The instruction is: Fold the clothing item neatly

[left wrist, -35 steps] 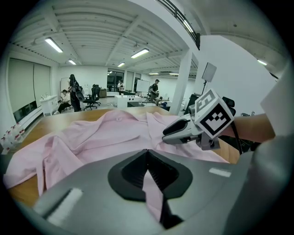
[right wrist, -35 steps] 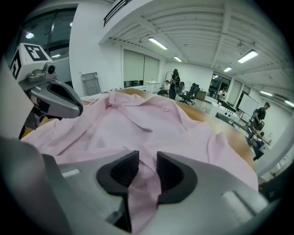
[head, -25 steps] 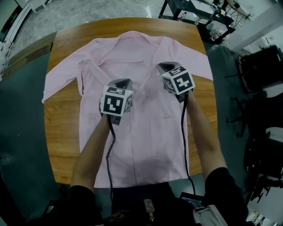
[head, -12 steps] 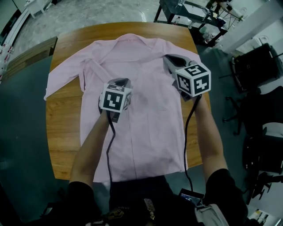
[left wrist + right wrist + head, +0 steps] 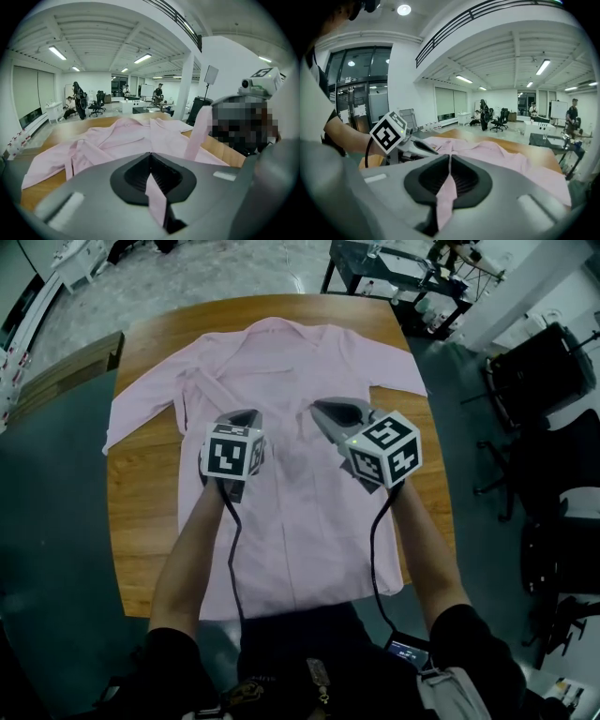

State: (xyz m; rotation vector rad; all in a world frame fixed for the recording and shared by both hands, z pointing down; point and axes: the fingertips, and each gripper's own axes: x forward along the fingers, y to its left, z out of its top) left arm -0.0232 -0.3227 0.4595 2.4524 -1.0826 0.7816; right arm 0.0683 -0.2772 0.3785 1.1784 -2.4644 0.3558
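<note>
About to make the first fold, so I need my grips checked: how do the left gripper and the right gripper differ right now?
The left gripper points straight toward the collar; the right gripper angles inward across the shirt front. The right gripper looks held higher than the left gripper, with a strip of fabric drawn up to it. Shared: both are shut on pink shirt fabric.
</note>
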